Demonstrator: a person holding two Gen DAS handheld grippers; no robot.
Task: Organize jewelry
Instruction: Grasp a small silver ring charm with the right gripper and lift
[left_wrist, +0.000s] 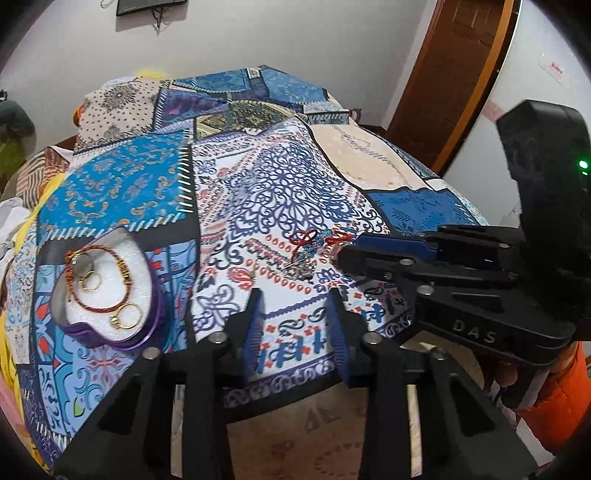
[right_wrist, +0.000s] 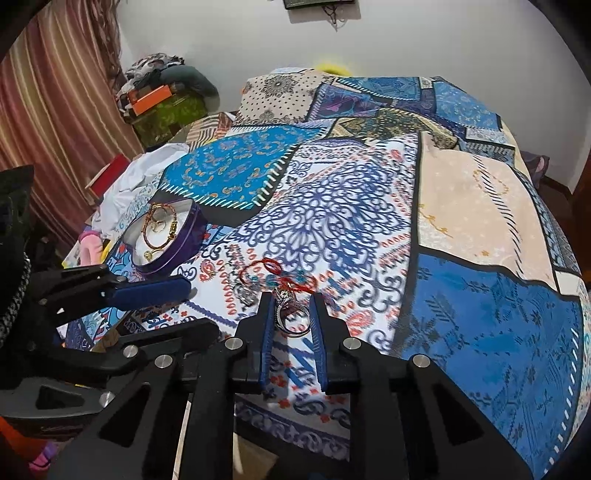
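Tin (left_wrist: 122, 332) (right_wrist: 177, 251): purple, heart-shaped, lidless, white foam lining; on the bedspread, to the left of both grippers. Inside: red-and-gold bracelet (left_wrist: 98, 277) (right_wrist: 159, 229) curled on the foam, gold rings (left_wrist: 127, 315) (right_wrist: 149, 254) near its lower end.

Loose jewelry (left_wrist: 314, 243) (right_wrist: 273, 273): red cord with blue beads, tangled, on the bedspread just ahead of the right gripper's tips; well apart from the tin.

Bedspread (left_wrist: 280, 177) (right_wrist: 480, 295): patchwork print, blue, white, beige and red panels, over a bed. White cloth (right_wrist: 136, 181) bunched at the bed's far left edge.

Room: pale wall, striped curtain (right_wrist: 55, 110) at left, piled boxes and clothes (right_wrist: 162, 96) in the corner, brown door (left_wrist: 450, 74) at right, dark screen (left_wrist: 147, 5) high on the wall.

Left gripper (left_wrist: 295, 317) (right_wrist: 147, 290): wide apart, blue pads bare, low over the bedspread's near edge, holding nothing.

Right gripper (right_wrist: 291, 306) (left_wrist: 345, 254): narrow, closed upon a silver ring (right_wrist: 291, 314) with a stone setting at its far end, ring pinched between the blue pads, lifted just clear of the bedspread beside the red cord. Orange sleeve (left_wrist: 554, 398) behind it.
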